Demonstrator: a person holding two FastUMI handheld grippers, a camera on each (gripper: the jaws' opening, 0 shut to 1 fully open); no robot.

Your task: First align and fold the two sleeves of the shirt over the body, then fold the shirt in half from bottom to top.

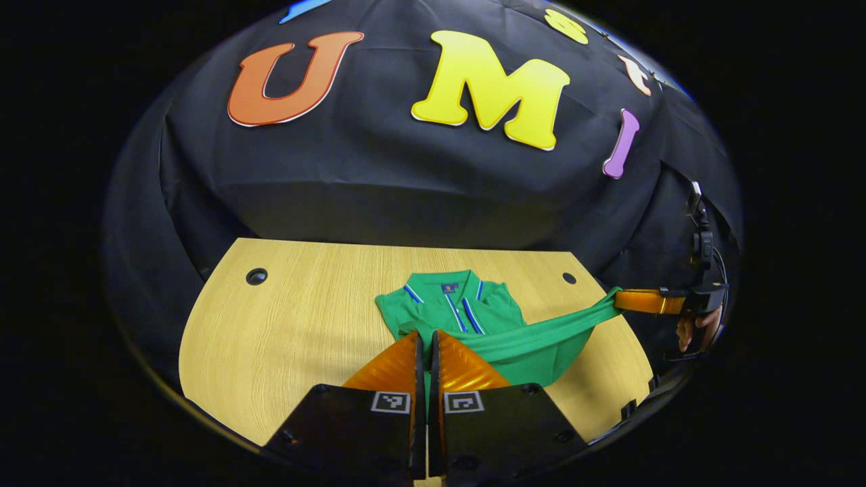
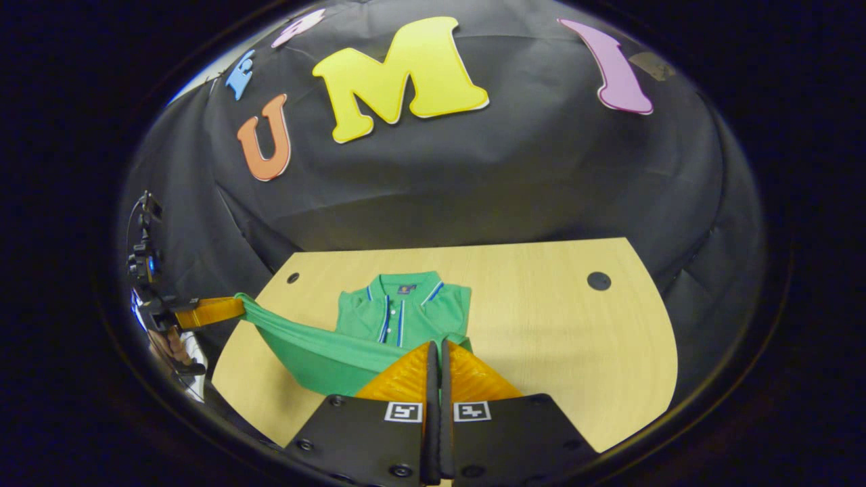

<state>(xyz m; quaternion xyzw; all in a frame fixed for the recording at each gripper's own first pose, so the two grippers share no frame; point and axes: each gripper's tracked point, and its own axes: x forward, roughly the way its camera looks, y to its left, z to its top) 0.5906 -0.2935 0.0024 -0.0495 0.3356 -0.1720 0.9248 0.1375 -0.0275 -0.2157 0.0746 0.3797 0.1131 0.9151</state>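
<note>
Both hand-held grippers [image 1: 426,338] [image 2: 438,348] pinch the shirt's [image 1: 467,314] hem.

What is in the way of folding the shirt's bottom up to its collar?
Nothing visible. Both tongs, left and right, hold the shirt's bottom edge lifted, and only the shirt's own flat front lies between it and the collar on the table.

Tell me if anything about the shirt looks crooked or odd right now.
Nothing damaged. The green shirt has its bottom hem lifted off the table, stretched taut between the left gripper and right gripper; the collar end lies flat.
</note>
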